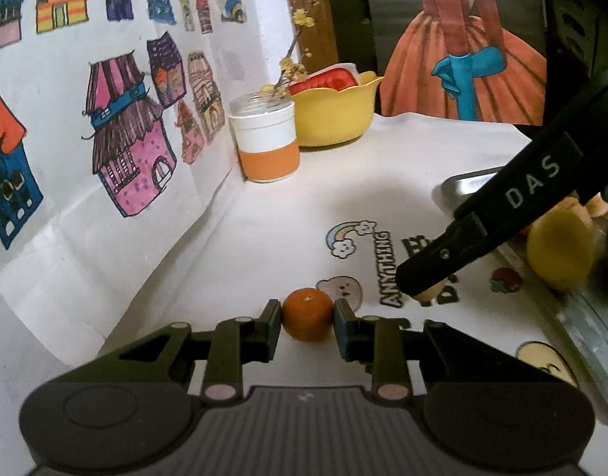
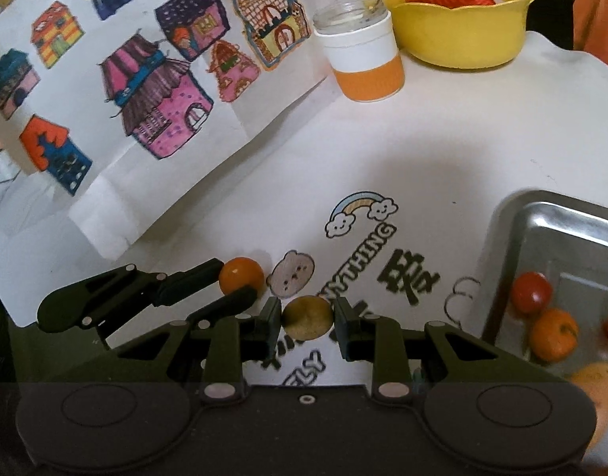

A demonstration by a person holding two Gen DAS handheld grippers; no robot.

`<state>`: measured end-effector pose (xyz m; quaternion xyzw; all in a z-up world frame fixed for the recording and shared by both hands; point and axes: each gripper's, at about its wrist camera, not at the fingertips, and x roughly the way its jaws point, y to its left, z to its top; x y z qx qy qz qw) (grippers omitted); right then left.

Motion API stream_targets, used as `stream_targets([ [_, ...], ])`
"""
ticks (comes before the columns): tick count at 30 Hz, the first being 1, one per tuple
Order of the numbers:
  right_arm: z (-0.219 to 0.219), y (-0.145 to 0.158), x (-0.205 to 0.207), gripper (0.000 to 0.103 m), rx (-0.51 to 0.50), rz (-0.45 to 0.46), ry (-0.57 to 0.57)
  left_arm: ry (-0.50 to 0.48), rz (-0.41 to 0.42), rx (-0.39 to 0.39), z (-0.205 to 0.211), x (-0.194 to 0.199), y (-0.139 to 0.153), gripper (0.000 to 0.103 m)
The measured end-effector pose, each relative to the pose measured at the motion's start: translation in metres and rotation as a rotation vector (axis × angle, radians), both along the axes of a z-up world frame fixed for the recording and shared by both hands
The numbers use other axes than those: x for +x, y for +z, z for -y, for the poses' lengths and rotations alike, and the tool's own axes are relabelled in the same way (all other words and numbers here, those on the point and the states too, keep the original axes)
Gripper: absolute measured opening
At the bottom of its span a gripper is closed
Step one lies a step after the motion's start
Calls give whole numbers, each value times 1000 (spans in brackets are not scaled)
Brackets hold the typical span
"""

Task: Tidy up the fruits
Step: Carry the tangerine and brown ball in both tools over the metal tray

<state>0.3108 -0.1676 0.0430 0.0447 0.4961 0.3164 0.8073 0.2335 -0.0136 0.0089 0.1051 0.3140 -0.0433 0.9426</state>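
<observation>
Between my left gripper's fingers sat a small orange fruit, both pads touching its sides, so I had it pinched, though it looked like it was resting on the white printed cloth and not lifted yet. My right gripper had the same deal going: closed on a little brownish-yellow fruit, pads snug against both sides, right over the lettering on the cloth.

Off to my right was the metal tray with a red fruit and an orange one already in it, so I figured that was where these two belonged.

My take on doing it well: round fruit loves to squirt out of flat pads, so grip across the widest part, lift straight up before swinging over, and clear the tray's rim. The two grippers were close together, so I'd move the right one first. Set down in a bare patch, not onto the other fruit.

Further back stood an orange-and-white jar and a yellow bowl, well out of the way.
</observation>
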Motion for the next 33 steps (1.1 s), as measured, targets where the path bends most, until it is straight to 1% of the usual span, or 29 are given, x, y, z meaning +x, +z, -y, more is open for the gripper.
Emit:
stream_targets([
  [16, 54, 15, -49, 31, 29, 18, -44, -66, 2, -17, 27, -34, 10, 31],
  [24, 82, 20, -65, 31, 49, 31, -67, -122, -4, -52, 51, -46, 12, 31],
  [33, 113, 22, -74, 31, 74, 40, -113, -191, -2, -102, 84, -55, 16, 31],
])
